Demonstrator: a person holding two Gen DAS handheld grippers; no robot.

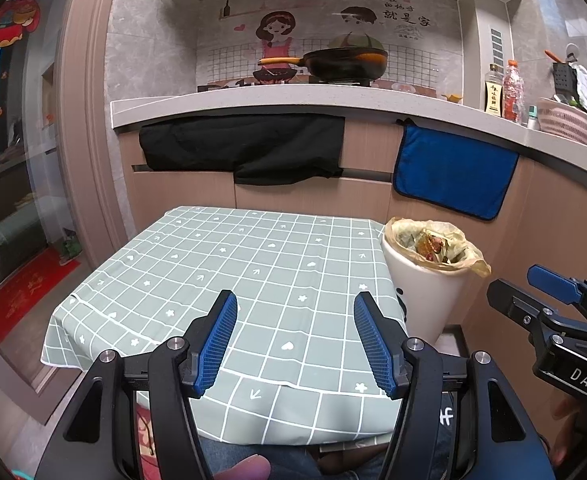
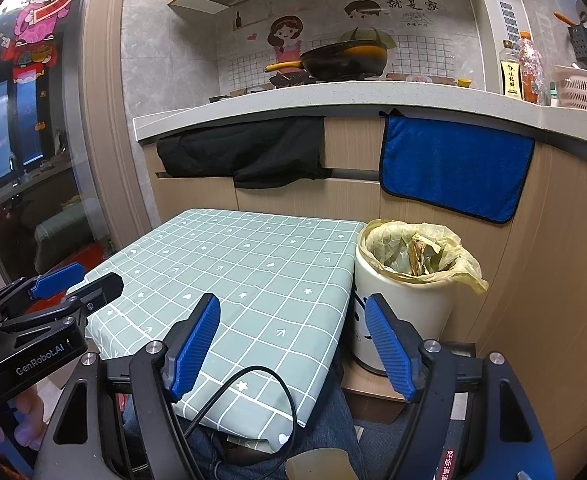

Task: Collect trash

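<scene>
Trash is sitting inside the lined bin (image 2: 405, 292), at about one o'clock from the right gripper (image 2: 293, 344), which is nearer than the left gripper (image 1: 295, 344). Both are hanging spread wide, gripping nothing, over the bare checked tablecloth (image 1: 229, 264).

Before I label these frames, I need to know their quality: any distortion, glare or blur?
Left wrist view: strong fisheye bends the countertop, dark corner vignette, reflections on the glass door; left gripper sharp. Right wrist view: same curvature, glare on the wall sticker; trash bin and right gripper sharp.
</scene>
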